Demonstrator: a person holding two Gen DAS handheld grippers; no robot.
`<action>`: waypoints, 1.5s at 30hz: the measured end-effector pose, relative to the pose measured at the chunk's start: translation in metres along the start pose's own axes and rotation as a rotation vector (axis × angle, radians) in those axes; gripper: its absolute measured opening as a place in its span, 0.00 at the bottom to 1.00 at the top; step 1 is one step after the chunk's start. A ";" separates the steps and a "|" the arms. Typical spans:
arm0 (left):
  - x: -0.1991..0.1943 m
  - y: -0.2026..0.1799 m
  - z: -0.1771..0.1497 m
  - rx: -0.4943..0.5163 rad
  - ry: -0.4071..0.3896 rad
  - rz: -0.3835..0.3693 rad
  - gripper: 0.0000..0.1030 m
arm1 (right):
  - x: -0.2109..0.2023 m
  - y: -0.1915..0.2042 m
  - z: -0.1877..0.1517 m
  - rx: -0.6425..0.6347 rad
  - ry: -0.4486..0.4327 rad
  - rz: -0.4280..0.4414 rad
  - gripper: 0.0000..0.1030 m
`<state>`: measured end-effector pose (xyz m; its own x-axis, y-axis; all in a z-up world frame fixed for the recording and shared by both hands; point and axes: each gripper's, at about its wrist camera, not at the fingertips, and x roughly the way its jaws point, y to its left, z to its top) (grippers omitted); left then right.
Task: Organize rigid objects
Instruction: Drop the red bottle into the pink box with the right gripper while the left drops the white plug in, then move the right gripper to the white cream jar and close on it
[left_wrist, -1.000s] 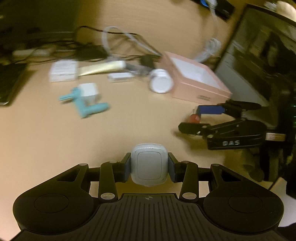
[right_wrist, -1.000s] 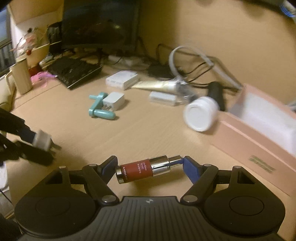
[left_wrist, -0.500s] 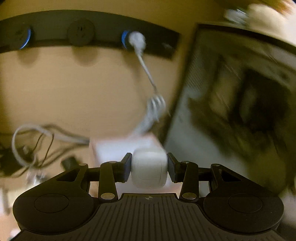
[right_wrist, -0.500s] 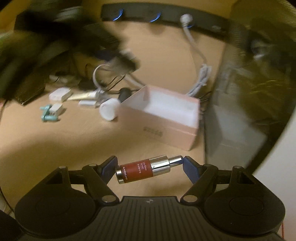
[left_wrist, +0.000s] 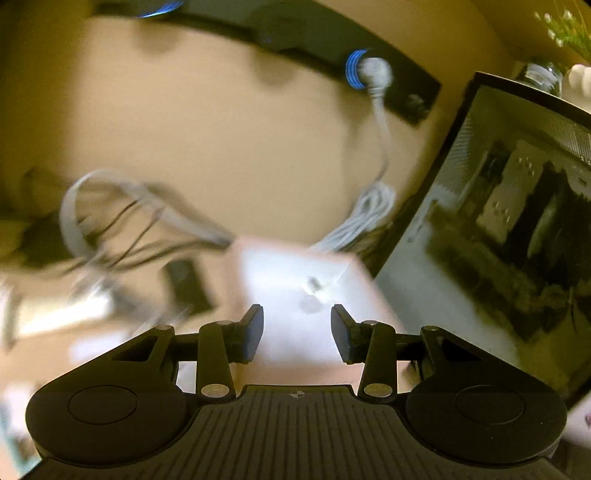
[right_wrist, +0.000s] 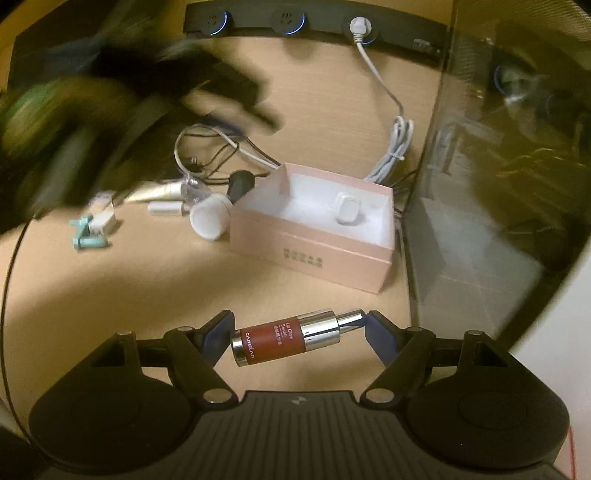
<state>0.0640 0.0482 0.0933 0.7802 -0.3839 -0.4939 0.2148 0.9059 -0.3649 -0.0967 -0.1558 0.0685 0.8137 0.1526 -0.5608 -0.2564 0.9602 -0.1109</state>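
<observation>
Starting with the biggest piece, the pink box sits open on the desk beside a dark monitor, its white inside facing up. It looks like light, stiff card: it should take small things dropped in but could slide or dent if pushed from the side, so any lowering is best done from above, inside its walls. A white square adapter lies in it, near the far right corner; it reads as hard, smooth plastic, light, best pinched across its flat sides.

Left of the box a white round jar lies tipped against its wall, likely rigid but apt to roll; a pinch across its rim seems safest. Further left are a tube, a teal hook-like piece and loose cables, all too blurred for more.

The right gripper holds the lip serum bottle lengthwise, one finger on its base and one on its chrome nozzle tip, low over the desk just in front of the box. It looks small, hard, glossy and probably slippery; an end-to-end hold can pivot, so gripping the red barrel would be steadier.

The left gripper hovers over the box with its fingers partly apart and nothing between them.
</observation>
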 end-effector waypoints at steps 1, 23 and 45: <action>-0.012 0.010 -0.010 -0.011 0.006 0.016 0.43 | 0.005 -0.002 0.008 0.020 -0.001 0.009 0.75; -0.124 0.158 -0.072 -0.101 0.114 0.325 0.43 | 0.109 0.051 0.048 0.077 -0.025 -0.085 0.83; -0.134 0.156 -0.087 -0.142 0.143 0.260 0.43 | 0.226 0.163 0.116 -0.329 0.014 -0.102 0.79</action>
<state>-0.0582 0.2249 0.0339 0.7058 -0.1734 -0.6869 -0.0730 0.9467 -0.3139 0.1057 0.0623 0.0193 0.8372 0.0544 -0.5442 -0.3306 0.8430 -0.4244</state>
